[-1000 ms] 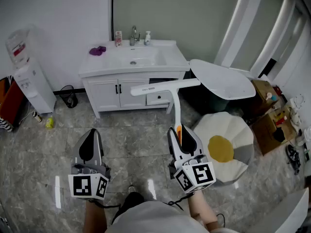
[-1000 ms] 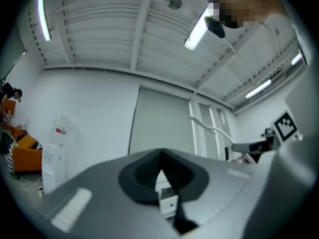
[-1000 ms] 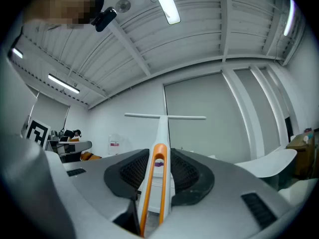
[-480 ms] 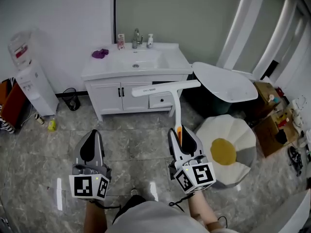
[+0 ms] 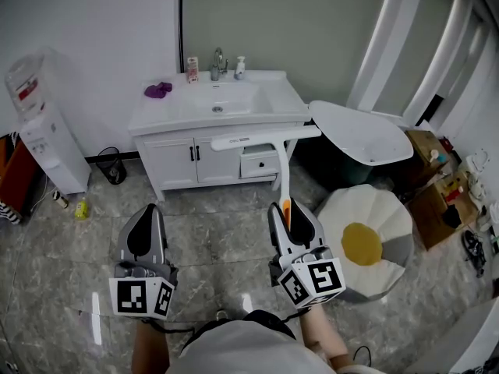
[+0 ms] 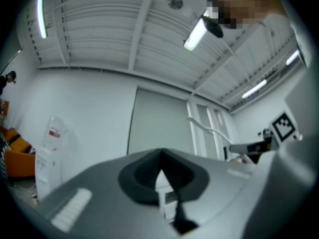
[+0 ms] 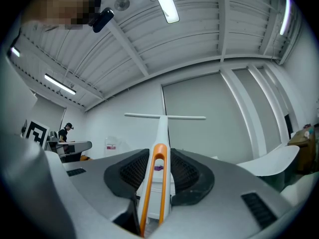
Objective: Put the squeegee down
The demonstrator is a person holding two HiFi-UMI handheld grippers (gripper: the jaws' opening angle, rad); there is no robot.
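White squeegee (image 5: 282,166), orange-trimmed handle clamped between right gripper (image 5: 287,213) pads. Blade crosswise, ahead of and above jaws, likely held high to stay clear of floor until set-down. Vanity (image 5: 204,118) well ahead. Left gripper (image 5: 145,213) alongside, jaws together, empty.

Lower end of the squeegee handle (image 5: 284,174) is hidden between the right gripper (image 5: 290,209) jaws, lower centre of head view. Bottles (image 5: 191,65) by the tap (image 5: 216,59) on the worktop (image 5: 171,111), upper centre, are too small to identify. Clutter (image 5: 448,197) at the right edge is cut off.
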